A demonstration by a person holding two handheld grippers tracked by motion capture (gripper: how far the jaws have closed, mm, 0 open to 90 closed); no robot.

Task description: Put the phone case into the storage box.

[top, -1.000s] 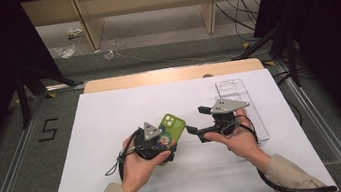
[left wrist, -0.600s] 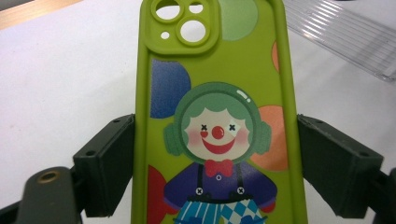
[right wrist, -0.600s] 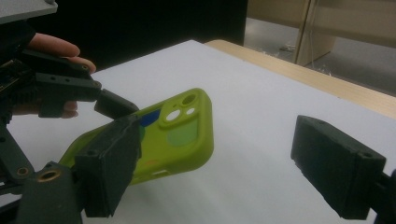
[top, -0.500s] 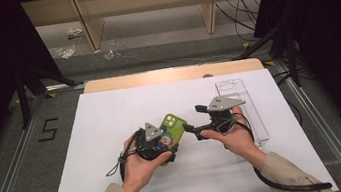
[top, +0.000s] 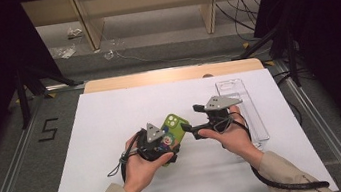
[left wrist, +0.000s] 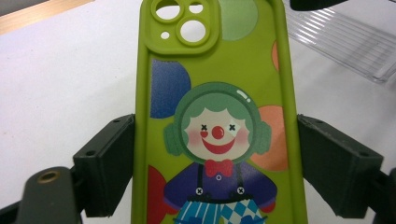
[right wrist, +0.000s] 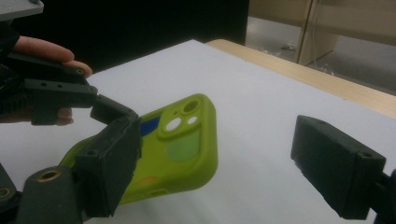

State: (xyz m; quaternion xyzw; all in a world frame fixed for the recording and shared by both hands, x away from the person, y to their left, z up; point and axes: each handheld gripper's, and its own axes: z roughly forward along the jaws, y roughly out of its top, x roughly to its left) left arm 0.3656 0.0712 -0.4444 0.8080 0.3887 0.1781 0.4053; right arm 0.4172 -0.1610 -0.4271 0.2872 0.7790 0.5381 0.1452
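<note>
Phone case (top: 172, 132), lime green with a clown printed on its back, sits clamped by its long edges between the jaws of the left gripper (left wrist: 212, 154), held just above the white desk (top: 103, 135) near its middle. The right gripper (right wrist: 233, 172) hovers just beside the case's camera end, its jaws apart and holding nothing. A clear plastic tray (top: 245, 105) lies farther right on the desk. By the look of it, the step in hand is a second grasp or handover; next, the right jaws must line up around the free end and close before the left lets go.
</note>
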